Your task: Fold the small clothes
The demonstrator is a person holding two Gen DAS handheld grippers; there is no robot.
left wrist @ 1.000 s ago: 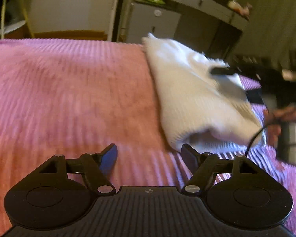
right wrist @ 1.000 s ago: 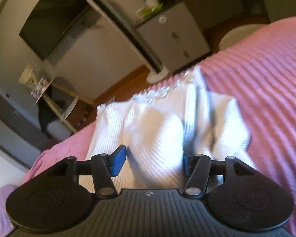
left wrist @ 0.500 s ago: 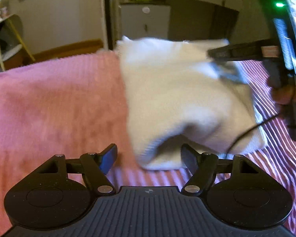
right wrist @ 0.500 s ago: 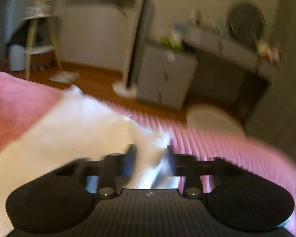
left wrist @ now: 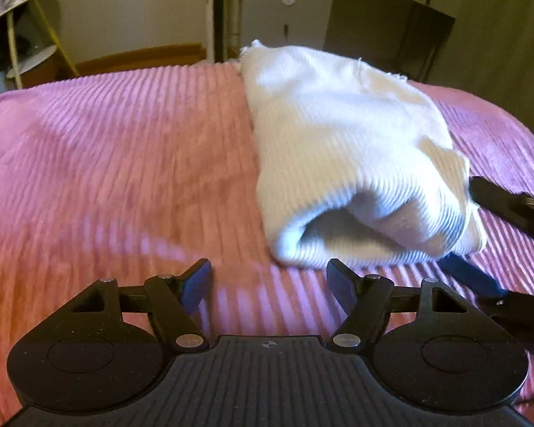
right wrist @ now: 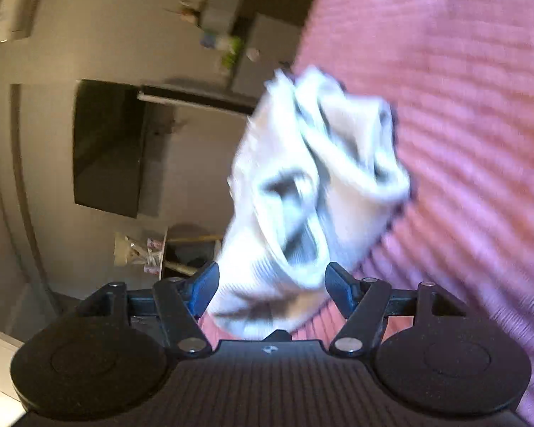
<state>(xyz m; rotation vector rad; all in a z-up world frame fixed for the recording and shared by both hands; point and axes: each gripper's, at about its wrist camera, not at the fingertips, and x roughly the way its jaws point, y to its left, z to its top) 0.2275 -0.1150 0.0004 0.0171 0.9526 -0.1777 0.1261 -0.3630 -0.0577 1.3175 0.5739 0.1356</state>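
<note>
A white ribbed knit garment (left wrist: 341,149) lies folded over on the pink corduroy bedspread (left wrist: 124,163), its rolled fold facing me. My left gripper (left wrist: 268,283) is open and empty, just in front of the fold's near left corner. My right gripper (right wrist: 270,284) is open, turned on its side, with the garment's near end (right wrist: 302,206) between its spread fingers. In the left wrist view its fingers (left wrist: 509,203) show at the garment's right edge.
Beyond the bed's far edge stand a grey cabinet (left wrist: 284,14), a dark desk (left wrist: 409,17) and a small shelf stand (left wrist: 25,35) at the left. A dark screen (right wrist: 106,146) hangs on the wall. The bedspread extends wide to the left.
My right gripper, shut on the garment's edge half a second ago, has opened and rolled sideways at the garment's near right. The folded-over garment now lies on the bed.
</note>
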